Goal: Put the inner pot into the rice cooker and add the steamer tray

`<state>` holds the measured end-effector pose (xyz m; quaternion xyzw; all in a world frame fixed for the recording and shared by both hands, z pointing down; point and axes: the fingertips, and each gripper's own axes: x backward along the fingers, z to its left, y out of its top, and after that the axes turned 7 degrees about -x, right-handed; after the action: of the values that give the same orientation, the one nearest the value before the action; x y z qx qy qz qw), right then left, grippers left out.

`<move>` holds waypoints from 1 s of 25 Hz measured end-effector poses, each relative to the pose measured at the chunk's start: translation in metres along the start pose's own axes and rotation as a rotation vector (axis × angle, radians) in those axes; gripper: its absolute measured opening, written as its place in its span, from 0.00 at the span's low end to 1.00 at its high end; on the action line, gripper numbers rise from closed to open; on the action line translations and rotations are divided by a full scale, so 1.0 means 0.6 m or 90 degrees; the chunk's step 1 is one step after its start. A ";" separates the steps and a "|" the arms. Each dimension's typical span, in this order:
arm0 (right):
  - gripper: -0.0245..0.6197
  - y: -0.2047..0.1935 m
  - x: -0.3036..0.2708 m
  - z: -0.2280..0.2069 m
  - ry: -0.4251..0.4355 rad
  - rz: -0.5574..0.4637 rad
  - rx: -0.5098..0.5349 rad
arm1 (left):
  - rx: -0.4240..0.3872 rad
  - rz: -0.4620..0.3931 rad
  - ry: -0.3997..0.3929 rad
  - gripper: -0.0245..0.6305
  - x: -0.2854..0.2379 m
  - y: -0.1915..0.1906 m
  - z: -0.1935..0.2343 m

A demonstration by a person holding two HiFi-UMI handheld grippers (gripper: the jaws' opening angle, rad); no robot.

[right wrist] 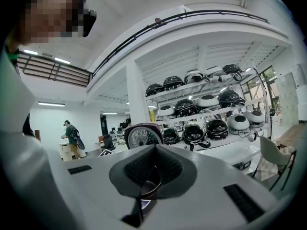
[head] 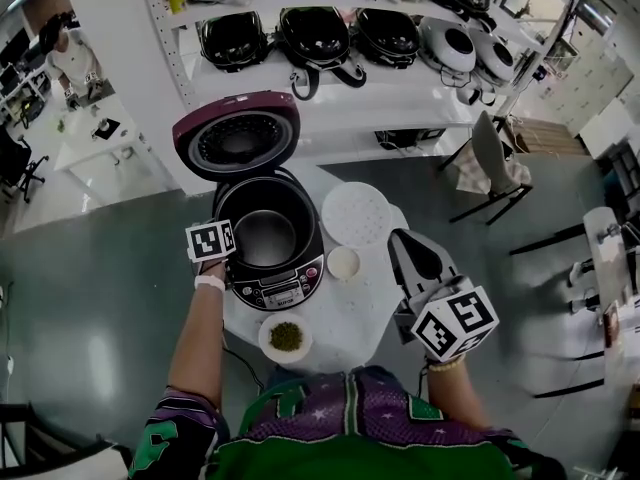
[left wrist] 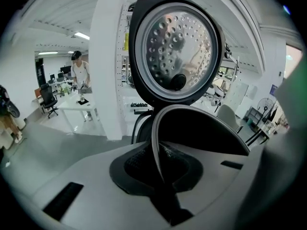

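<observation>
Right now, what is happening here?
A person holds two grippers. The left gripper is shut on the rim of the round metal inner pot, which sits in the open dark rice cooker. The right gripper is held aside, shut and empty. The round white steamer tray lies on the table beside it.

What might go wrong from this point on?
1. The left gripper pinches only the thin rim of the pot, at one side. The pot may tilt or slip in the cooker.
2. The bowl of beans sits near the table edge beside the left forearm. Pulling back might knock it.
3. The cup stands close to the tray. The right gripper might tip it when reaching.
</observation>
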<state>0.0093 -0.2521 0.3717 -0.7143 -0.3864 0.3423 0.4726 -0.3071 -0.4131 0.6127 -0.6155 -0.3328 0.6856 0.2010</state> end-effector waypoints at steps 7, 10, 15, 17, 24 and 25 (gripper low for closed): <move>0.05 -0.005 0.010 -0.001 -0.005 -0.001 -0.002 | -0.003 -0.006 0.007 0.26 0.003 -0.006 0.005; 0.05 -0.008 0.011 0.001 -0.007 -0.002 -0.001 | 0.007 -0.020 0.004 0.29 0.011 -0.006 0.009; 0.05 -0.006 0.015 0.005 -0.013 -0.004 -0.001 | 0.035 -0.046 0.003 0.34 0.033 -0.007 0.025; 0.05 -0.008 0.017 0.010 -0.012 -0.005 0.000 | 0.041 -0.057 0.003 0.35 0.043 -0.011 0.031; 0.05 -0.010 0.016 0.035 -0.005 -0.009 0.016 | 0.078 -0.076 -0.001 0.35 0.081 -0.040 0.045; 0.05 -0.012 0.015 0.039 -0.007 -0.008 0.024 | 0.084 -0.085 -0.003 0.35 0.091 -0.042 0.044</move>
<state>-0.0080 -0.2326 0.3700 -0.7009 -0.3868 0.3507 0.4859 -0.3451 -0.3636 0.5925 -0.5755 -0.3275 0.6928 0.2856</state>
